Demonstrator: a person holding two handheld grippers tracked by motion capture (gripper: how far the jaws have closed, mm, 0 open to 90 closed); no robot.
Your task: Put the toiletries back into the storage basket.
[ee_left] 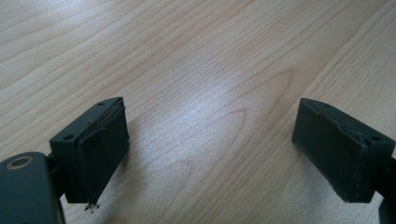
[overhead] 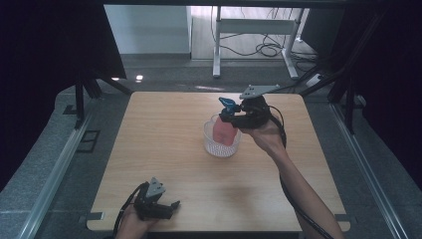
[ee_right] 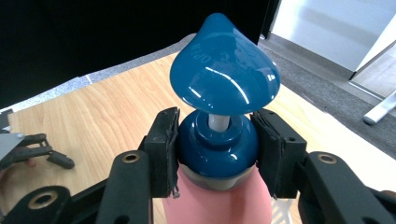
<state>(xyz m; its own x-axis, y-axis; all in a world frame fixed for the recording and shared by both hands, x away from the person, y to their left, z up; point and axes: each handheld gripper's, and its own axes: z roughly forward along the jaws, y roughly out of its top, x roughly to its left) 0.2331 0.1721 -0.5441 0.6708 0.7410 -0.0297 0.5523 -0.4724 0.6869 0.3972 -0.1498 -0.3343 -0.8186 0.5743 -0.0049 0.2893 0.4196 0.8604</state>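
High view: right tongs (overhead: 230,112) right of centre in the frame, clamped on the blue pump cap (overhead: 227,103) of a pink bottle (overhead: 223,131). Bottle standing upright inside a clear bowl (overhead: 221,143) at mid-tabletop (overhead: 164,149); whether its base touches the bowl's floor cannot be told. Grey three-cornered plate on top of those tongs, cable trailing down along the forearm toward the lower right. Left tongs (overhead: 166,205) at the lower left, near the front edge of the tabletop, well apart from the bowl, spread wide with nothing between them.

Left gripper view: two black jaws rising from the lower left and lower right corners, standing far apart over bare light wood grain; left tongs (ee_left: 210,154) holding nothing. Pad (ee_left: 100,156) of the left-hand jaw frayed at its lower edge.

Right gripper view: right tongs (ee_right: 217,154) closed narrow on the round blue collar below the pump head, pads pressing it from both sides. Glossy blue pump cap (ee_right: 224,74) filling the upper centre, pink bottle (ee_right: 215,205) body at the bottom edge between the jaws. Other tongs (ee_right: 44,149) small at the left edge, resting by the tabletop (ee_right: 93,116).
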